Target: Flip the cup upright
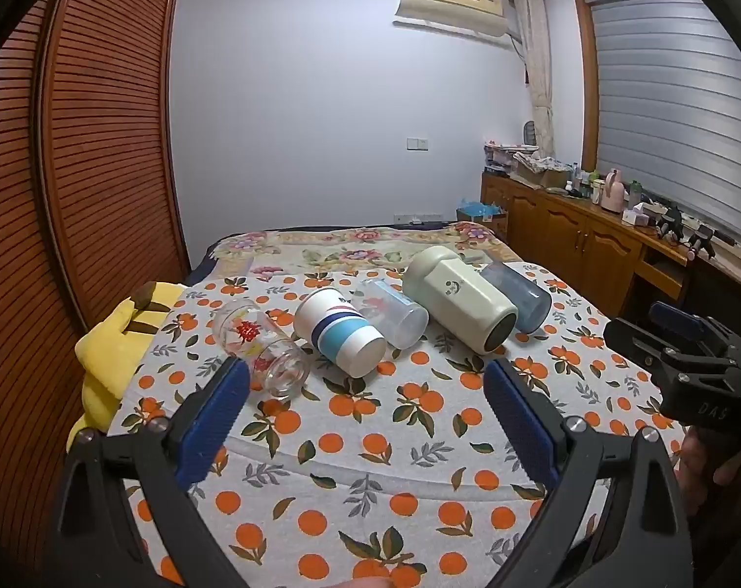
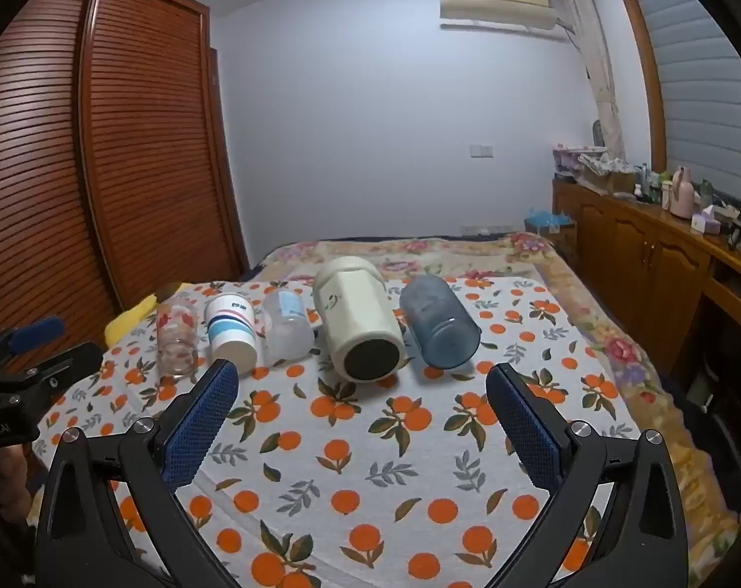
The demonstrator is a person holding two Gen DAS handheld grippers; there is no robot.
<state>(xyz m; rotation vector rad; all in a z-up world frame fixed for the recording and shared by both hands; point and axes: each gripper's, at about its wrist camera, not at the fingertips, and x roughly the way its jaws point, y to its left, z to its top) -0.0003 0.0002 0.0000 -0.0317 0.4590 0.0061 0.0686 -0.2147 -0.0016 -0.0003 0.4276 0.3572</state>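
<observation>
Several cups lie on their sides in a row on an orange-print cloth [image 1: 370, 441]: a clear glass with red flowers [image 1: 260, 343] [image 2: 176, 338], a white paper cup with blue stripes [image 1: 338, 330] [image 2: 230, 330], a clear plastic cup [image 1: 394, 316] [image 2: 287, 326], a cream mug [image 1: 458, 301] [image 2: 360, 326] and a blue-grey tumbler [image 1: 522, 296] [image 2: 439, 321]. My left gripper [image 1: 368, 382] is open and empty, just short of the glass and paper cup. My right gripper [image 2: 363, 384] is open and empty, just short of the cream mug.
The cloth covers a bed with a floral blanket [image 2: 419, 252]. A yellow plush toy [image 1: 115, 343] lies at the left edge. A slatted wooden wardrobe [image 2: 140, 147] stands left; a wooden cabinet [image 2: 654, 255] with clutter runs along the right.
</observation>
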